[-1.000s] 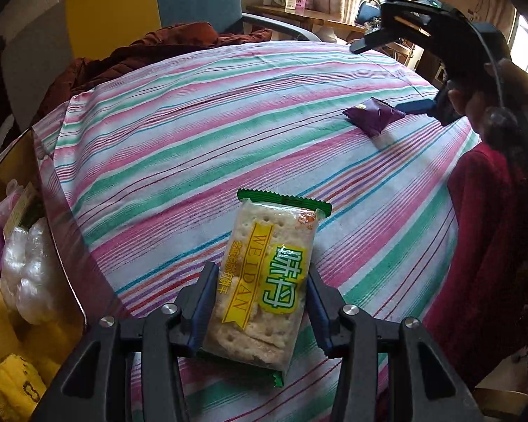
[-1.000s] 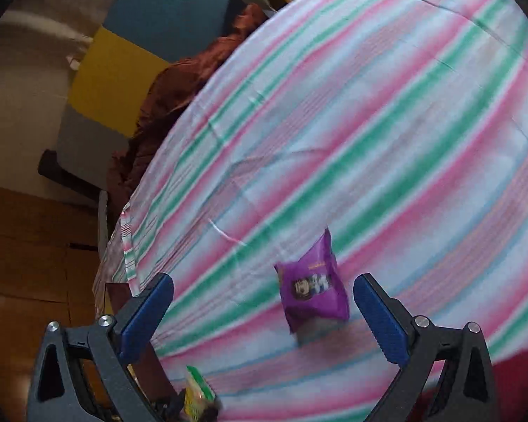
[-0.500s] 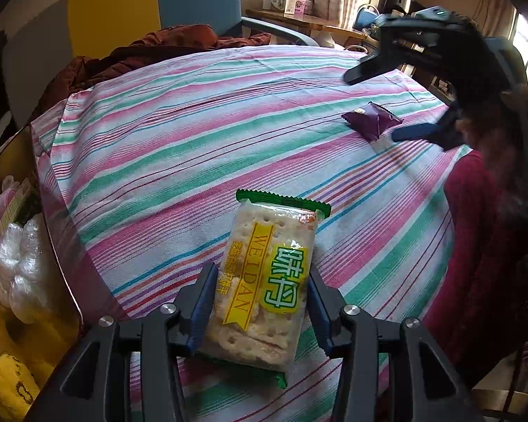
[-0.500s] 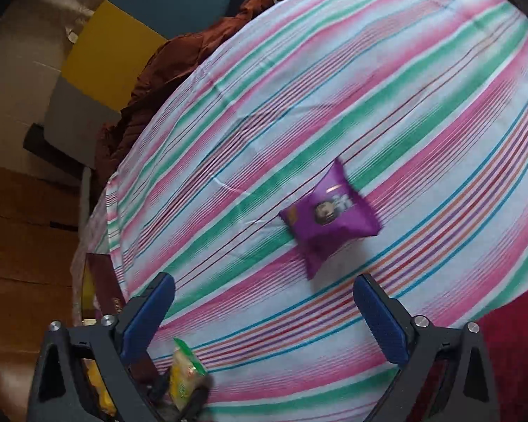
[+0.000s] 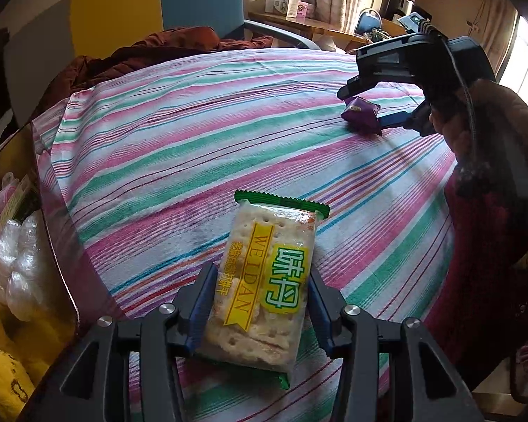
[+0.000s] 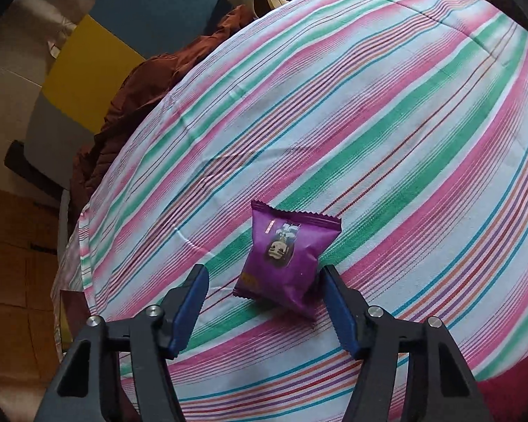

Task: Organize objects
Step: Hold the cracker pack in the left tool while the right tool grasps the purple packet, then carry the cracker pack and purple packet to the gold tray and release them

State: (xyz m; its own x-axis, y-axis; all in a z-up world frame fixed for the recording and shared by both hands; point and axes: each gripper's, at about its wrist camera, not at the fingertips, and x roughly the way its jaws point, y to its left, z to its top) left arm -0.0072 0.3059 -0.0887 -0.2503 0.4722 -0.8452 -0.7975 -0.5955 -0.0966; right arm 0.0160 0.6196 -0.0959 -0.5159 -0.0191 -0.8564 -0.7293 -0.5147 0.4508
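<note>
L hand-held gripper clamps crinkly cracker pack | R hand-held gripper closing round puffy purple pouch

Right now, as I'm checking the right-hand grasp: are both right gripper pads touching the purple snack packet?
Apart on one side: in the right wrist view the closing right gripper shows striped cloth between its left pad and the purple snack packet.

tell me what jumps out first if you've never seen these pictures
The striped cloth in pink, green and white fills both views. Near the front of the left view, the left gripper is shut on a cracker packet with a green sealed edge and a yellow label. Farther off, the right gripper is closing around a small purple snack packet lying on the cloth, one blue pad at its side, the other not yet touching.
</note>
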